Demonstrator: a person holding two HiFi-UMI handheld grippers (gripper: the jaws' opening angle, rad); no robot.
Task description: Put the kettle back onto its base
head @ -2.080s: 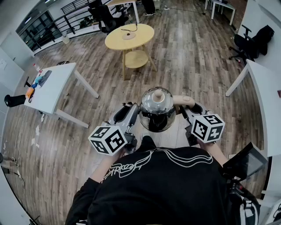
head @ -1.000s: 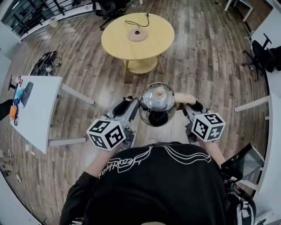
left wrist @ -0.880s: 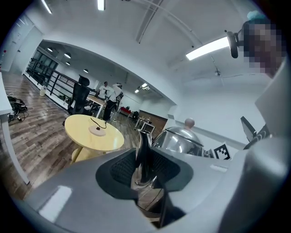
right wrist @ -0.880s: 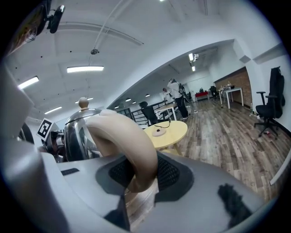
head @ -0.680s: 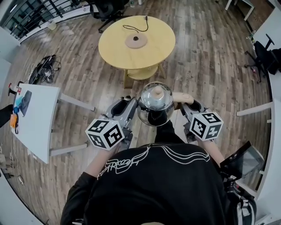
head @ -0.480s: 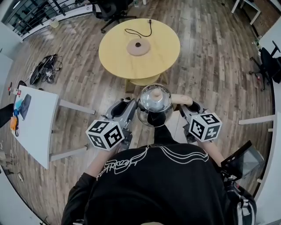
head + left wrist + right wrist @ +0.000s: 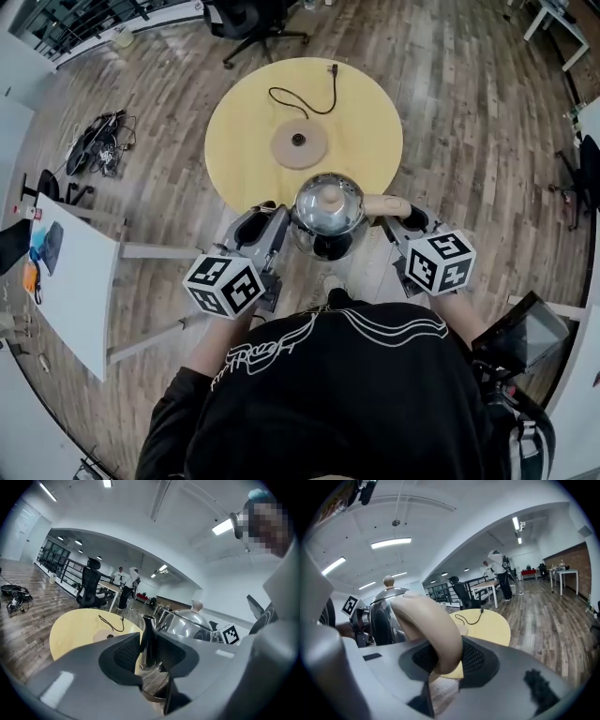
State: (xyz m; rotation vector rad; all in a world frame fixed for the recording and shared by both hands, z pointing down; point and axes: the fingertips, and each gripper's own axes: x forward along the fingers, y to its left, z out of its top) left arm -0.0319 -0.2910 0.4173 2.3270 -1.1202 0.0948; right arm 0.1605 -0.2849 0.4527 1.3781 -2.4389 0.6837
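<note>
**A:** Round yellow table (image 7: 366, 122) is sitting dead ahead of the left claw (image 7: 258, 214) and the right claw (image 7: 408, 222), close in.

**B:** Out beyond the left claw, a white desk (image 7: 70, 281) is angling in, with a tangle of cables (image 7: 98, 145) lying on the wood floor (image 7: 469, 112) further ahead.

**A:** A black office chair (image 7: 246, 19) is standing past the table, well ahead of both claws.

**B:** And people (image 7: 130, 585) are standing far off behind it.

The shiny steel kettle (image 7: 327, 208), beige-handled with a pale knob on its lid, is upright in the air at the table's (image 7: 234, 122) near edge. Its flat, round, tan base (image 7: 299, 146) lies mid-table, bare.
</note>
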